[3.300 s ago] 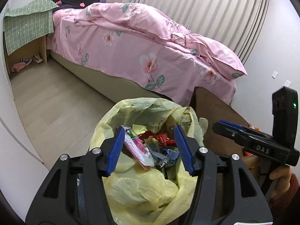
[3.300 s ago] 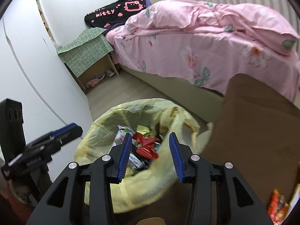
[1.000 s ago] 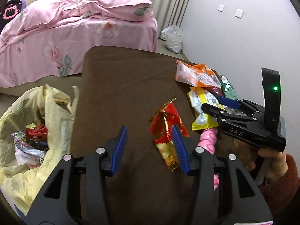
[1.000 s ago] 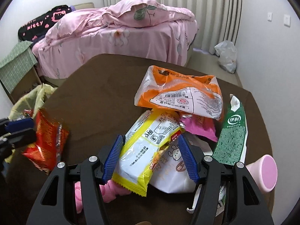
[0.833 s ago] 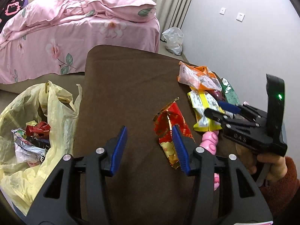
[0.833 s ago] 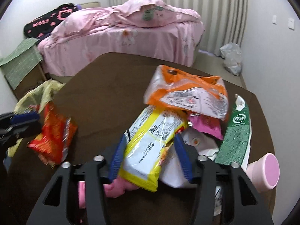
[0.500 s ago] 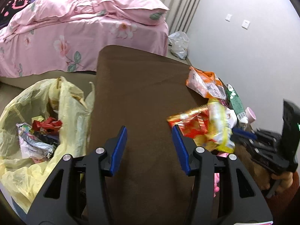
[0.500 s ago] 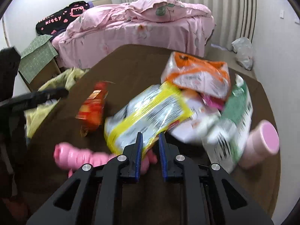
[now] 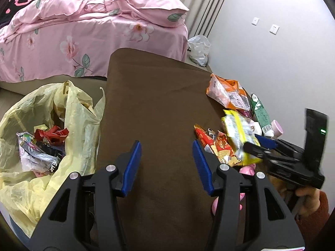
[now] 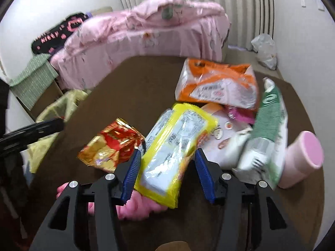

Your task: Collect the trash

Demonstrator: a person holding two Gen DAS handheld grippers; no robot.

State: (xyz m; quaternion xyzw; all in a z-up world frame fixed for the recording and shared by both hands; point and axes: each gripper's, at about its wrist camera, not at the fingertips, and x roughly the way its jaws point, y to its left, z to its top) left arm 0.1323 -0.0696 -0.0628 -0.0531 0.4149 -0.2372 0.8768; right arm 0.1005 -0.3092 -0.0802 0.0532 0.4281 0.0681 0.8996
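Note:
My left gripper (image 9: 166, 161) hangs open over the bare brown table (image 9: 155, 96), with nothing between its fingers. A yellow trash bag (image 9: 79, 129) holding wrappers gapes at the table's left edge. A red-gold wrapper (image 9: 217, 146) lies just right of the left gripper. My right gripper (image 10: 167, 163) straddles a yellow snack packet (image 10: 178, 142); its jaws are opening and the right pad stands clear of the packet. The red-gold wrapper (image 10: 113, 146) lies at its left finger. In the left wrist view the right gripper (image 9: 258, 145) sits at the yellow packet (image 9: 238, 133).
An orange-white packet (image 10: 217, 83), a green-white carton (image 10: 270, 121), a pink cup (image 10: 303, 156) and a white pouch (image 10: 222, 138) crowd the table's right side. A pink object (image 10: 134, 207) lies under the yellow packet. A pink bed (image 9: 94, 31) stands beyond the table.
The right gripper pinched nearly shut at the yellow packet's near end, the packet shifted left beside the red-gold wrapper, and the jaws have spread wide again. The left gripper stays open.

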